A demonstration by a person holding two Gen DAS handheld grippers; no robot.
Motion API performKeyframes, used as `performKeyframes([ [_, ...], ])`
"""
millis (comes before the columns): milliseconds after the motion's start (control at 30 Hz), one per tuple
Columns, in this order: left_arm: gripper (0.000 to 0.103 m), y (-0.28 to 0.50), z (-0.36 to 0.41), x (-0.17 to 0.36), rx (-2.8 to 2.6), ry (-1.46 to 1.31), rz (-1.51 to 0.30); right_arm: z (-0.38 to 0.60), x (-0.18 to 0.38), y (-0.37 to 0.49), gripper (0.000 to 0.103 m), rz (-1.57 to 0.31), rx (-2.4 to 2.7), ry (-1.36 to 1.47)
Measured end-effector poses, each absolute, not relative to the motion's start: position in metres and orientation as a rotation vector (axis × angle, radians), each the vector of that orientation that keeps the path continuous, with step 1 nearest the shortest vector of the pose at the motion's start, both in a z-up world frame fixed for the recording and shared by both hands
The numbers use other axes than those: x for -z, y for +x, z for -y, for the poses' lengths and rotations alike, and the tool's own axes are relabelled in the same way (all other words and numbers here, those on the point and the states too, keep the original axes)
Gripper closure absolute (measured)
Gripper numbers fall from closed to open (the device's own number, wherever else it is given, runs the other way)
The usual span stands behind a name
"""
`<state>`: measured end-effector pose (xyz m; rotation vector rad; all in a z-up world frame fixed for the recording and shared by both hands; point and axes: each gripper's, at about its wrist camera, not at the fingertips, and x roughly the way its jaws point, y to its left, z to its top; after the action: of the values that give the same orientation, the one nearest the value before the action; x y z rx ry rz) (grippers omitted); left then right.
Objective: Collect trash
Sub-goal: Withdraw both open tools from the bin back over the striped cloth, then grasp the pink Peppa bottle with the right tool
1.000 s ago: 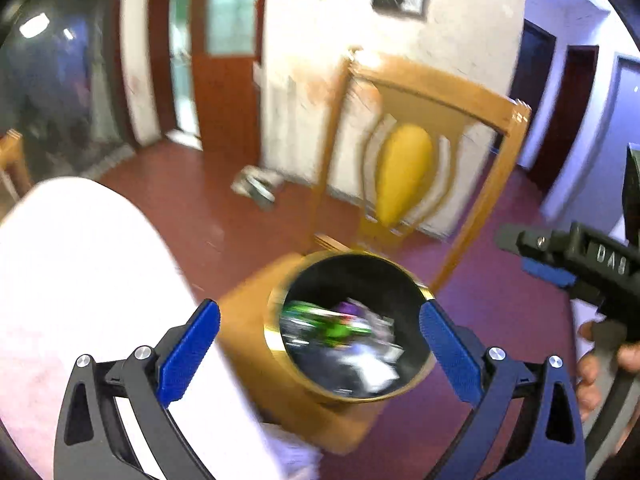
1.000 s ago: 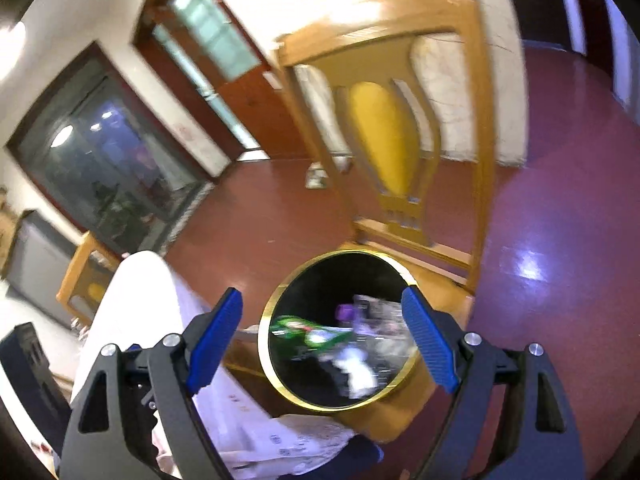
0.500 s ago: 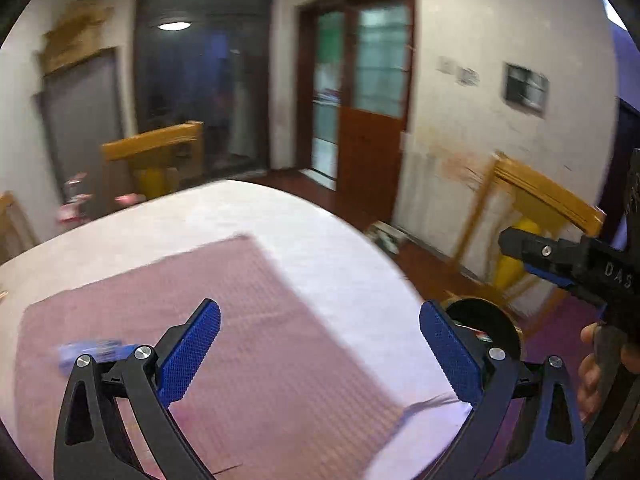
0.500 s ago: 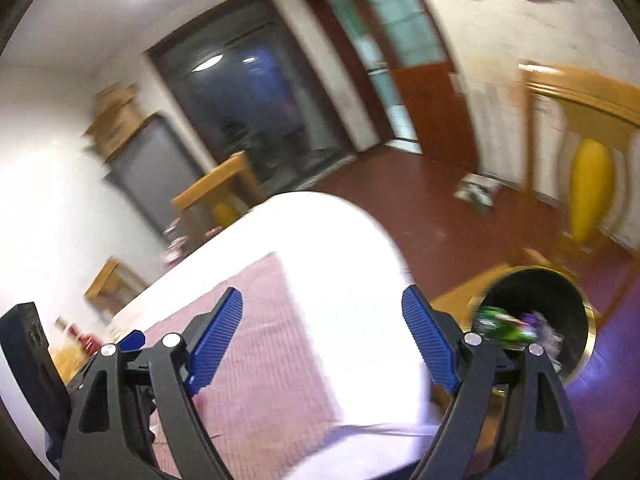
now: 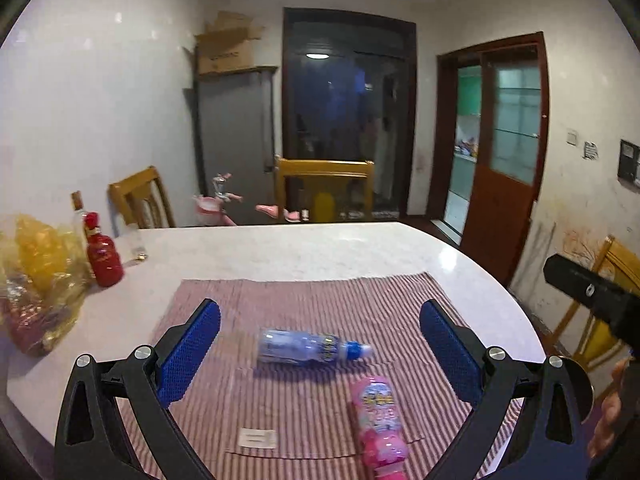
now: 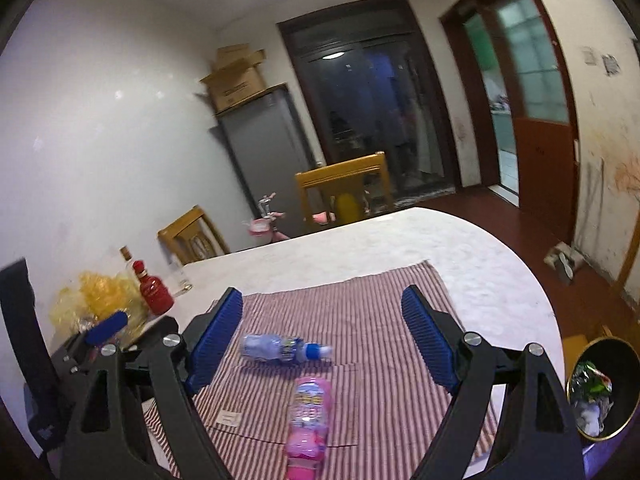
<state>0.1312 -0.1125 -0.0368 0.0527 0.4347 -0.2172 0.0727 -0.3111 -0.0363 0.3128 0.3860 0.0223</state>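
1. Left wrist view, far left: a yellow plastic bag (image 5: 40, 276) and a red bottle (image 5: 103, 258) stand on the white table (image 5: 304, 248), well apart from the work area.
2. Left gripper (image 5: 320, 354): fingers spread wide, holding nothing, hovering over the striped cloth (image 5: 320, 300).
3. Small paper slip (image 5: 258, 438): lies flat on the cloth near the front edge. Judged thin and light, awkward to pinch off flat fabric.
4. Blue bottle (image 5: 310, 347): on its side in the middle of the cloth, cap pointing right, between the spread fingers. Judged light, thin-walled plastic, smooth and apt to roll; best taken across the body, not at the tapered cap end.
5. Pink bottle (image 5: 378, 420): on its side just right of and nearer than the blue one, apart from it, lying lengthwise toward the camera. Same judged handling; grip across its width.
6. Right gripper (image 6: 322, 334): fingers likewise wide apart and empty above both bottles.
7. Trash bin (image 6: 622, 420), right wrist view, far right: black with a gold rim, below the table edge, already holding crumpled wrappers.
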Motion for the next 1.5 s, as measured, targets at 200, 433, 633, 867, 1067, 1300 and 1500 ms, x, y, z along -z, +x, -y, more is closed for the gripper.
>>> performKeyframes([
  [200,0.006,0.121,0.089,0.026,0.179,0.032,-0.403,0.287,0.029,0.073,0.021,-0.384,-0.036,0.267],
  [433,0.006,0.115,0.078,0.022,0.163,0.02,-0.388,0.278,0.028,0.072,0.021,-0.389,-0.042,0.247],
  [633,0.006,0.113,0.076,0.024,0.159,0.022,-0.384,0.276,0.032,0.072,0.02,-0.4,-0.05,0.243],
  [867,0.006,0.114,0.073,0.025,0.152,0.022,-0.388,0.255,0.073,0.106,0.013,-0.634,-0.047,0.202],
  [1067,0.006,0.117,0.068,0.027,0.143,0.024,-0.393,0.221,0.148,0.137,0.013,-0.921,-0.091,0.162],
  [1300,0.006,0.131,0.039,0.038,0.058,-0.016,-0.42,0.217,0.181,0.145,0.013,-1.013,-0.066,0.146],
  [1500,0.006,0.134,0.035,0.042,0.058,-0.017,-0.43,0.21,0.202,0.157,0.013,-1.076,-0.038,0.095],
])
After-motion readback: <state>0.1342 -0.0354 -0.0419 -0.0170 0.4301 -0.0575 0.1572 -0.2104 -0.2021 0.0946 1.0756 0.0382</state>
